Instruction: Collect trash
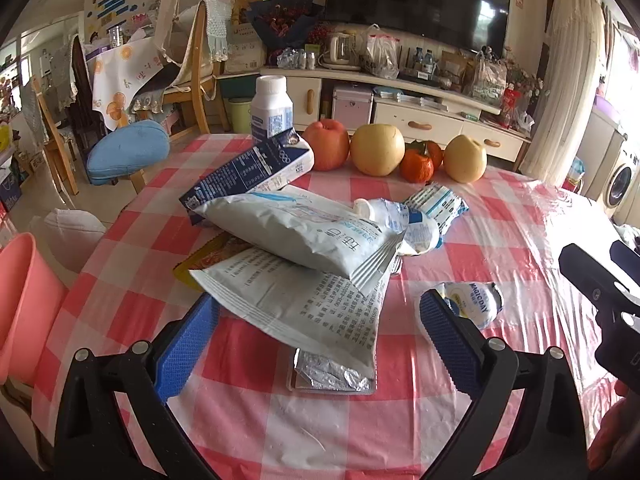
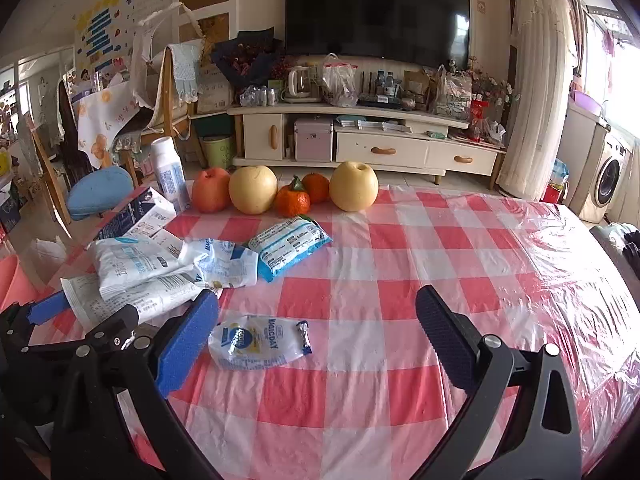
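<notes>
A pile of trash lies on the red-checked table point(image 1: 248, 432): a white printed bag point(image 1: 308, 308), a grey-white pouch point(image 1: 304, 232) on top of it, a dark blue carton point(image 1: 248, 172), a crumpled wrapper point(image 1: 404, 220), a blue-white packet point(image 1: 436, 202) and a foil blister pack point(image 1: 332, 376). My left gripper point(image 1: 316, 328) is open, its fingers on either side of the printed bag. A flattened MAGICDAY pouch point(image 2: 256, 342) lies apart on the cloth. My right gripper point(image 2: 316, 332) is open above it.
A pink bin point(image 1: 20, 304) stands off the table's left edge. A white bottle point(image 1: 272, 108), an apple point(image 1: 326, 144), two pears point(image 1: 378, 150) and two tangerines point(image 1: 418, 164) line the far edge. Chairs point(image 1: 192, 80) stand left; a TV cabinet point(image 1: 400, 112) is behind.
</notes>
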A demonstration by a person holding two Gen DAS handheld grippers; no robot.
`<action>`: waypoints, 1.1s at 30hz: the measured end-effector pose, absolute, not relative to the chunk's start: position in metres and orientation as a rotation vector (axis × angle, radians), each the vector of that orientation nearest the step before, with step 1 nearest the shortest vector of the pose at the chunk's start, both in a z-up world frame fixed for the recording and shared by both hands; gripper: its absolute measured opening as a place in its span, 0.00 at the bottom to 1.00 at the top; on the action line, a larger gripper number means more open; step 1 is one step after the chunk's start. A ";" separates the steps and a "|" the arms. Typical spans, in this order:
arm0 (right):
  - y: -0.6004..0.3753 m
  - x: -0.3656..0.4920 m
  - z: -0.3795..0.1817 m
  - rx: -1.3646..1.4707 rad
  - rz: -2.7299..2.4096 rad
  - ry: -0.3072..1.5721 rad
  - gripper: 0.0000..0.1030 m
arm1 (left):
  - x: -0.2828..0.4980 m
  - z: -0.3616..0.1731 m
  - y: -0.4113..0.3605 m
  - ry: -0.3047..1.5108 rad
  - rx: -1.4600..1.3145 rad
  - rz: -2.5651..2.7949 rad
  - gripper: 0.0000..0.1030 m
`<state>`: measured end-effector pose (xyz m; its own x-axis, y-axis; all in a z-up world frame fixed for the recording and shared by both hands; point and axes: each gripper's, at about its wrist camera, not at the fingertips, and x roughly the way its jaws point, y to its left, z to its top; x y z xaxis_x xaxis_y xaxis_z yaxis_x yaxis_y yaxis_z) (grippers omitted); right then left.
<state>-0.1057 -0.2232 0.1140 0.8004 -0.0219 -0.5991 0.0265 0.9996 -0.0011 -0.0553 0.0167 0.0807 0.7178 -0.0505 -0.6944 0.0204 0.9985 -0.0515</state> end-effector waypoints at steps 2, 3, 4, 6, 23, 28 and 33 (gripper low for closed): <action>-0.222 -0.108 0.119 0.019 -0.024 0.628 0.96 | -0.060 0.090 0.019 0.748 -0.042 -0.031 0.96; -0.221 -0.108 0.120 0.021 -0.022 0.623 0.96 | -0.064 0.091 0.021 0.735 -0.042 -0.029 0.96; -0.220 -0.109 0.122 0.020 -0.022 0.616 0.96 | -0.066 0.093 0.022 0.724 -0.040 -0.025 0.96; -0.219 -0.112 0.127 0.014 -0.023 0.603 0.96 | -0.072 0.099 0.024 0.704 -0.043 -0.025 0.96; -0.218 -0.122 0.134 0.009 -0.012 0.579 0.96 | -0.081 0.113 0.031 0.676 -0.049 -0.018 0.96; -0.218 -0.122 0.133 0.009 -0.010 0.586 0.96 | -0.082 0.113 0.033 0.670 -0.040 -0.016 0.96; -0.220 -0.121 0.130 0.002 -0.006 0.599 0.96 | -0.082 0.111 0.036 0.652 -0.042 -0.015 0.96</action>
